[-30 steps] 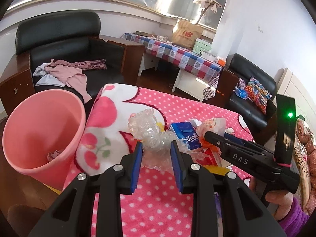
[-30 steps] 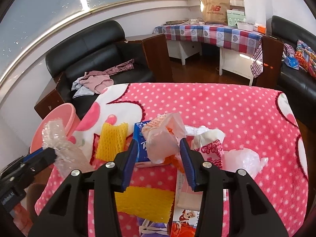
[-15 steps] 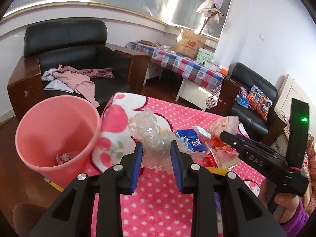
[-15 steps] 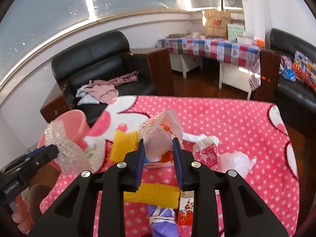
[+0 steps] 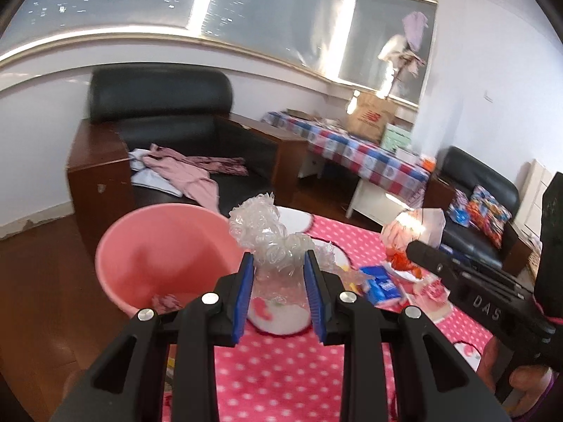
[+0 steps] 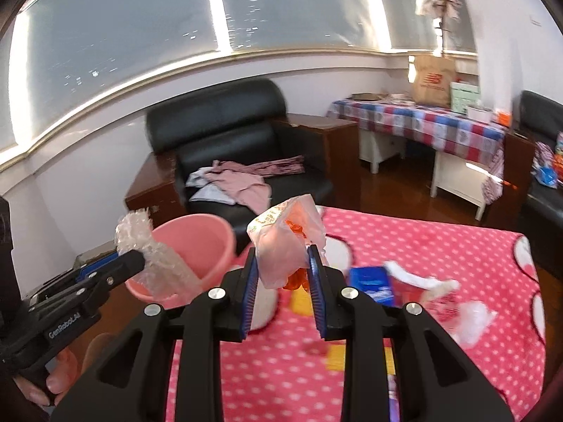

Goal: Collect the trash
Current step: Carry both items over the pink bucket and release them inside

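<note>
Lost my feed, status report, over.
Left gripper shut on bubble wrap. Right gripper shut on plastic bag. Pink bin ahead, path clear.

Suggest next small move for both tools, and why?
Probably carry both over the pink bin before releasing. The left tool grips the crumpled clear plastic beside the rim; the right tool grips the pink bag, further off, above the blanket.

A wide frosted window (image 6: pixel 140 52) runs above white walls (image 5: pixel 492 88), bright with daylight. A black leather armchair (image 5: pixel 169 112) holds pink clothes (image 5: pixel 186 172). Beyond stands a table with a checked cloth (image 6: pixel 422 123), on dark wooden floor (image 5: pixel 42 281).
</note>
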